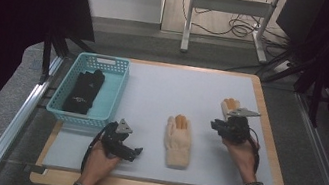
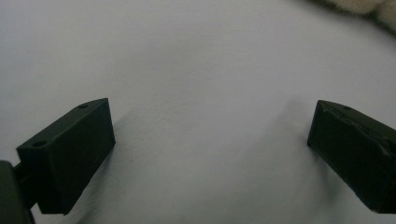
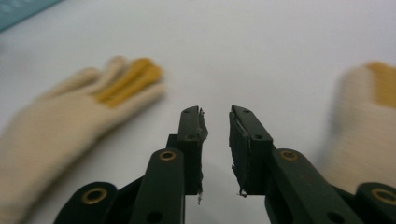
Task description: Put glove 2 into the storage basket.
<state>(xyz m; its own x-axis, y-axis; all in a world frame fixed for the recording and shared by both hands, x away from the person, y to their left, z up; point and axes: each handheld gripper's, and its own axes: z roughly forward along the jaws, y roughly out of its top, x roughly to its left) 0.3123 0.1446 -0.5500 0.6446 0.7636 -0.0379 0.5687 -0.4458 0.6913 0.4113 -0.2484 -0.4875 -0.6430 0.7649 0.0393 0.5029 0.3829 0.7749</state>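
Two cream knit gloves with orange fingertips lie on the grey mat (image 1: 173, 89). One glove (image 1: 178, 140) (image 3: 70, 116) rests flat near the middle. The other glove (image 1: 229, 106) (image 3: 369, 121) lies at the right, partly hidden behind my right gripper (image 1: 216, 126) (image 3: 215, 123). That gripper hovers between the two gloves, pointing left, its jaws a narrow gap apart with nothing between them. My left gripper (image 1: 134, 152) (image 2: 210, 135) sits low at the mat's front left, jaws wide open over bare mat. An edge of the middle glove (image 2: 369, 5) shows beyond it.
A teal plastic basket (image 1: 107, 60) stands at the mat's left edge with black gloves (image 1: 84, 90) inside. The mat lies on a wooden board (image 1: 271, 141). Beyond the table are a metal stand's legs (image 1: 185, 35) and floor cables.
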